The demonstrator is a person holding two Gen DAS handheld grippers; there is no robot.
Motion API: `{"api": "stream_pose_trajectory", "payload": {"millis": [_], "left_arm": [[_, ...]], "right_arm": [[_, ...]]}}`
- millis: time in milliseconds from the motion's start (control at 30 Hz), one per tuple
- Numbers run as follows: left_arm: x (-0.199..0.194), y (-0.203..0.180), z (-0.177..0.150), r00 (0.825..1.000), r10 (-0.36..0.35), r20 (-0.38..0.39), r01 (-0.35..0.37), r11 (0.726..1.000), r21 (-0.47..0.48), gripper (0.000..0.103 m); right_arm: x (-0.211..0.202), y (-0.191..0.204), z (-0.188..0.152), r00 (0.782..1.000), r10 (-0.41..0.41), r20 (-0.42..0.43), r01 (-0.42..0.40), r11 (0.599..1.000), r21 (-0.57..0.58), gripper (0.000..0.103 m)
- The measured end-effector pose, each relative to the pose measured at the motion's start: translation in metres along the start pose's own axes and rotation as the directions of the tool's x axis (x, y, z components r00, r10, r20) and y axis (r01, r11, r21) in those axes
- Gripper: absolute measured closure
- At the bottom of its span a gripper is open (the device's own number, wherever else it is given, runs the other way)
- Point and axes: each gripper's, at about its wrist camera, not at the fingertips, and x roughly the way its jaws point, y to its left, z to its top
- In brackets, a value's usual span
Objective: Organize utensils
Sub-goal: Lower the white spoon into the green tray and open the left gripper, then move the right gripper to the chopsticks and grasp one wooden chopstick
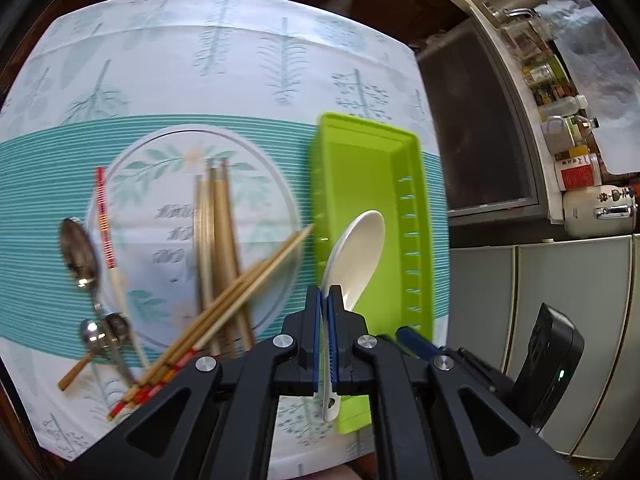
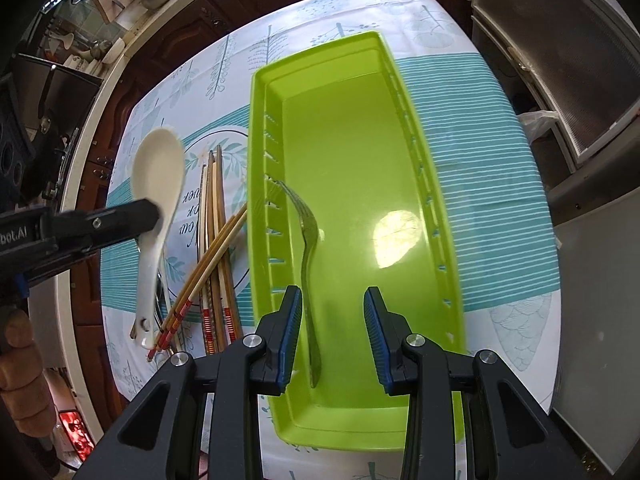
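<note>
My left gripper (image 1: 325, 300) is shut on the handle of a white ceramic spoon (image 1: 358, 256), held in the air over the near left edge of the green plastic tray (image 1: 360, 168). In the right wrist view the same spoon (image 2: 158, 168) hangs from the left gripper (image 2: 154, 212) to the left of the tray (image 2: 352, 128). A metal fork (image 2: 308, 240) lies inside the tray along its left wall. My right gripper (image 2: 332, 304) hovers above the fork's handle, open, with the pads clear of it. Several chopsticks (image 1: 216, 232) and two metal spoons (image 1: 78, 252) lie on the tablecloth.
The patterned tablecloth (image 1: 200, 60) covers the table; its right edge runs close beside the tray. A counter with jars and bottles (image 1: 568, 168) and white cabinets (image 1: 560, 320) stand to the right. A person's hand (image 2: 20, 360) shows at the lower left.
</note>
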Motion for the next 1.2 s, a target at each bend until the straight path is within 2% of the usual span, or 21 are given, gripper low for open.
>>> {"api": "stream_pose_trajectory", "payload": {"millis": [167,333,533,633,700,767,867,900,1100,1167,1200], "left_arm": [[0.037,-0.033,0.006,0.999,0.023,-0.022,-0.022,0.999,0.028,0.102],[0.075,-0.039,0.001,0.996,0.055,-0.072,-0.053,0.998,0.028,0.102],[0.098,-0.044,-0.010,0.993,0.048,-0.106,-0.045,0.999,0.029,0.101],[0.101,-0.046,-0.011,0.992,0.044,-0.121,-0.039,0.998,0.039,0.092],[0.099,-0.048,-0.011,0.992,0.058,-0.112,-0.052,0.997,0.054,0.078],[0.094,-0.050,-0.013,0.993,0.067,-0.101,-0.060,0.996,0.072,0.071],[0.080,-0.051,-0.016,0.995,0.073,-0.073,-0.065,0.992,0.105,0.066],[0.076,-0.051,-0.017,0.994,0.084,-0.065,-0.076,0.990,0.116,0.058],[0.052,-0.040,-0.025,0.995,0.094,-0.019,-0.091,0.986,0.143,0.055],[0.043,-0.034,-0.029,0.988,0.151,0.016,-0.151,0.976,0.155,0.042],[0.038,-0.029,-0.030,0.983,0.176,0.047,-0.182,0.970,0.161,0.041]], "right_arm": [[-0.011,-0.022,-0.008,1.000,0.005,0.007,-0.006,1.000,0.028,0.070],[-0.016,-0.044,-0.018,1.000,0.019,0.000,-0.019,0.998,0.052,0.070],[-0.016,-0.052,-0.032,0.999,0.030,-0.015,-0.030,0.998,0.049,0.069],[-0.017,-0.052,-0.038,0.999,0.034,-0.023,-0.033,0.999,0.036,0.069],[-0.017,-0.046,-0.038,0.999,0.033,-0.027,-0.032,0.999,0.028,0.069],[-0.018,-0.045,-0.039,0.999,0.034,-0.029,-0.034,0.999,0.017,0.069],[-0.020,-0.040,-0.038,0.999,0.034,-0.032,-0.034,0.999,0.004,0.069],[-0.021,-0.038,-0.038,0.999,0.034,-0.033,-0.034,0.999,0.000,0.069],[-0.016,-0.022,-0.029,0.999,0.034,-0.042,-0.035,0.999,-0.030,0.069],[-0.013,-0.019,-0.026,0.998,0.033,-0.047,-0.035,0.999,-0.038,0.069],[-0.012,-0.017,-0.025,0.998,0.032,-0.050,-0.034,0.998,-0.043,0.069]]}}
